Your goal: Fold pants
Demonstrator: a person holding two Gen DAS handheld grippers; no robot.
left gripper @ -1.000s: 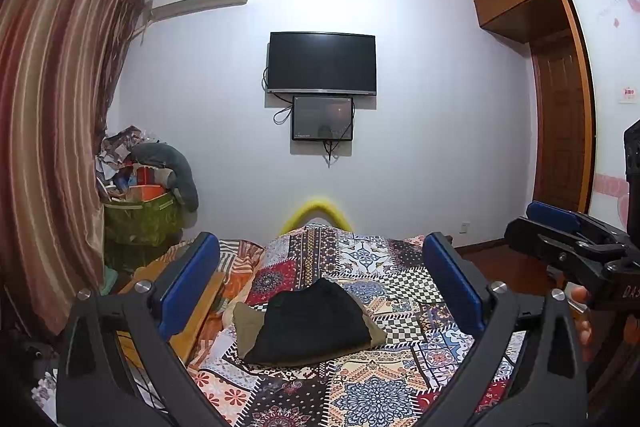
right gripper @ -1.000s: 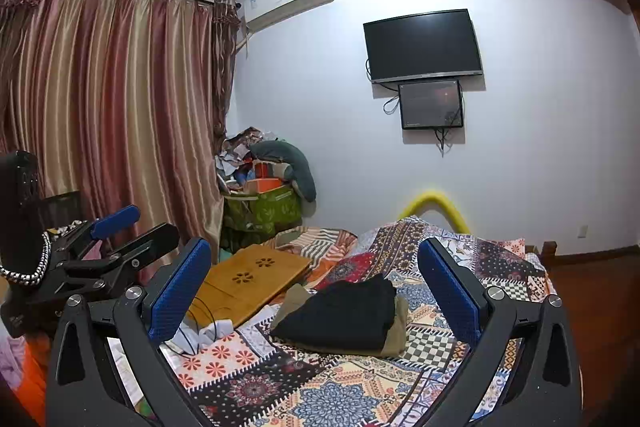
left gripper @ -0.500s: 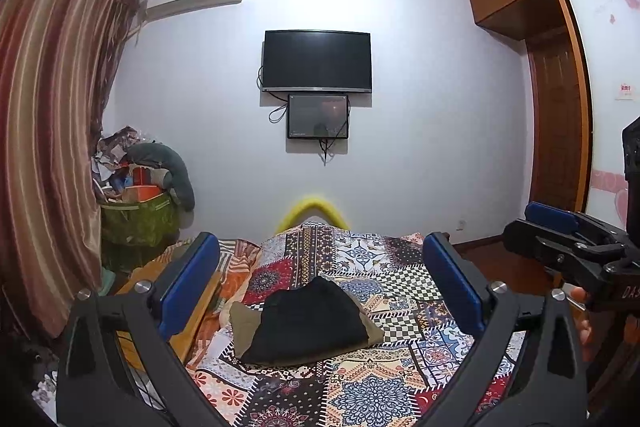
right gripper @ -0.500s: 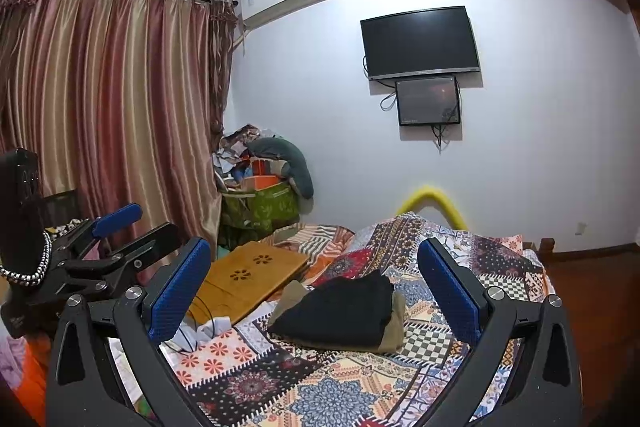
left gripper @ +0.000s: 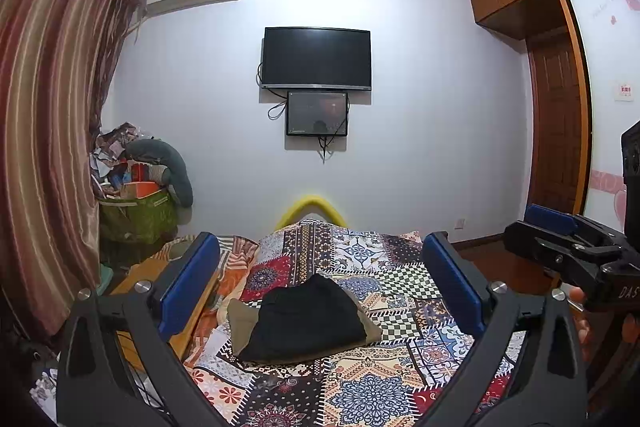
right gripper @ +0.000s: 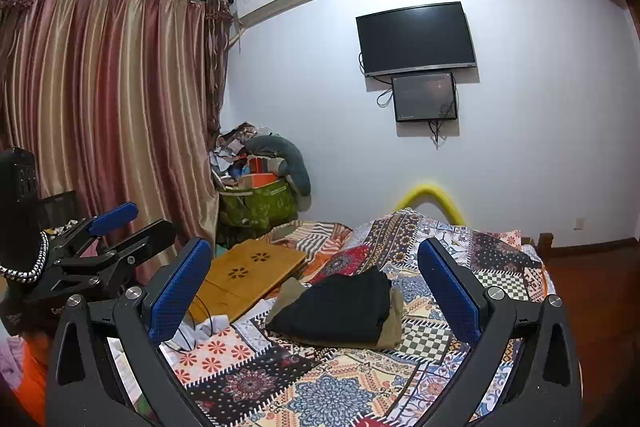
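Observation:
Folded black pants (left gripper: 306, 323) lie on top of folded khaki pants (left gripper: 240, 321) on the patchwork bedspread (left gripper: 360, 379). The stack also shows in the right wrist view: black pants (right gripper: 340, 305), khaki pants (right gripper: 394, 327). My left gripper (left gripper: 320, 283) is open and empty, raised above and in front of the stack. My right gripper (right gripper: 314, 285) is open and empty, held at a similar height; it also shows at the right edge of the left wrist view (left gripper: 568, 247).
A wooden lap desk (right gripper: 248, 273) lies on the bed's left side with a white cloth and cable (right gripper: 200, 331) beside it. A green bag of clutter (right gripper: 260, 203) stands by the curtain (right gripper: 100, 115). A TV (left gripper: 316, 59) hangs on the far wall.
Both grippers have drifted slightly; the room shifts a little in both views. The pants stack has not moved and both grippers stay open.

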